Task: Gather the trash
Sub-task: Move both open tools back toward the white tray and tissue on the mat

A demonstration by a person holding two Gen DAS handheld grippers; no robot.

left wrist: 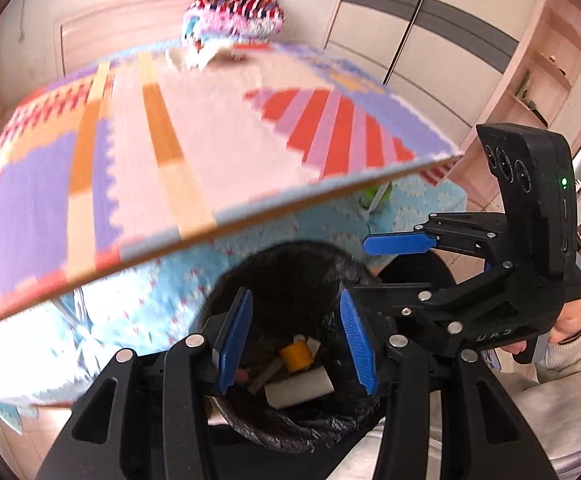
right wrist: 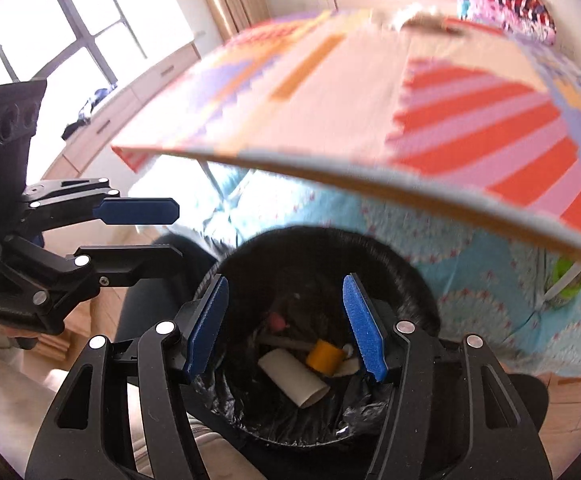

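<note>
A black trash bin with a black liner (left wrist: 290, 432) (right wrist: 410, 292) stands below the table edge. Inside lie a white paper tube (left wrist: 298, 390) (right wrist: 294, 376), a yellow cap-like piece (left wrist: 296, 356) (right wrist: 324, 356) and a small pink bit (right wrist: 276, 320). My left gripper (left wrist: 296, 342) is open and empty, right above the bin mouth. My right gripper (right wrist: 286, 326) is also open and empty above the bin. Each gripper shows in the other's view: the right one (left wrist: 394, 268), the left one (right wrist: 158, 232).
A table with a colourful patterned cloth (left wrist: 170, 140) (right wrist: 370, 112) overhangs the bin. A bright striped bag (left wrist: 234, 12) (right wrist: 502, 4) sits at its far end with some scraps near it. A green object (right wrist: 566, 280) stands on the blue mat under the table.
</note>
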